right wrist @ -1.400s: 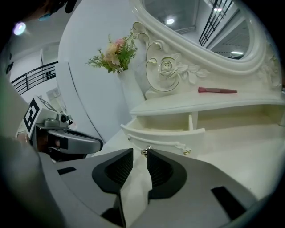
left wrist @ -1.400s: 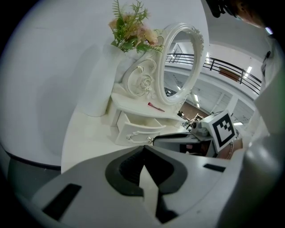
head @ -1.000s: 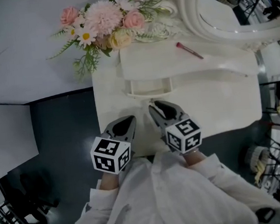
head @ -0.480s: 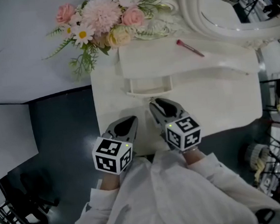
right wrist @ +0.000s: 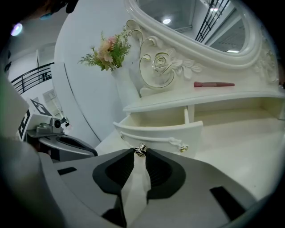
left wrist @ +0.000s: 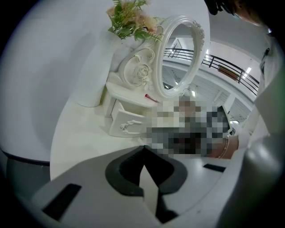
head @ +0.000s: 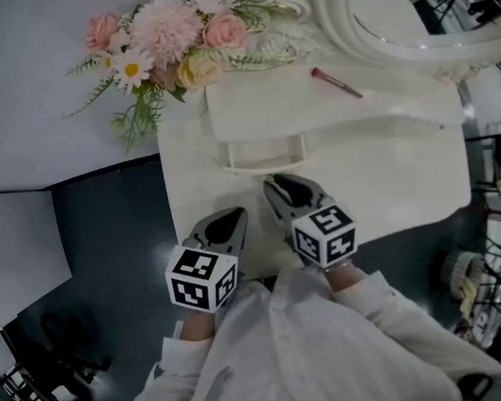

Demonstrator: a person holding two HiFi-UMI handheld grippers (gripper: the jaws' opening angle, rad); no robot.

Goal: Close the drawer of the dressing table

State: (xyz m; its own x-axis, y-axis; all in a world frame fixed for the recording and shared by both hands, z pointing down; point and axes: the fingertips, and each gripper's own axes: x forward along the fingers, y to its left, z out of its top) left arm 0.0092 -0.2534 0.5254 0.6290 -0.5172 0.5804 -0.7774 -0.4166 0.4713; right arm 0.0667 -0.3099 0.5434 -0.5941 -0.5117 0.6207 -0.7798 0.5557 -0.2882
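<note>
The white dressing table [head: 389, 173] has its small drawer [head: 263, 152] pulled out toward me. In the right gripper view the drawer [right wrist: 164, 129] shows its empty inside and a curved front with an ornate handle. My right gripper [head: 269, 182] sits right at the drawer front. Its jaws [right wrist: 140, 152] are closed on the small metal knob [right wrist: 140, 149]. My left gripper [head: 234, 214] hovers over the table's front left edge, shut with nothing in it [left wrist: 143, 149]. It stands well back from the drawer [left wrist: 127, 122].
A bouquet of pink and white flowers [head: 165, 45] stands at the back left. An oval mirror [head: 391, 14] rises at the back right. A red stick [head: 336, 83] lies on the shelf above the drawer. Dark floor lies left of the table.
The head view has drifted slightly. My right gripper has crept a little closer to the drawer front. The drawer stays pulled out and the left gripper has hardly moved.
</note>
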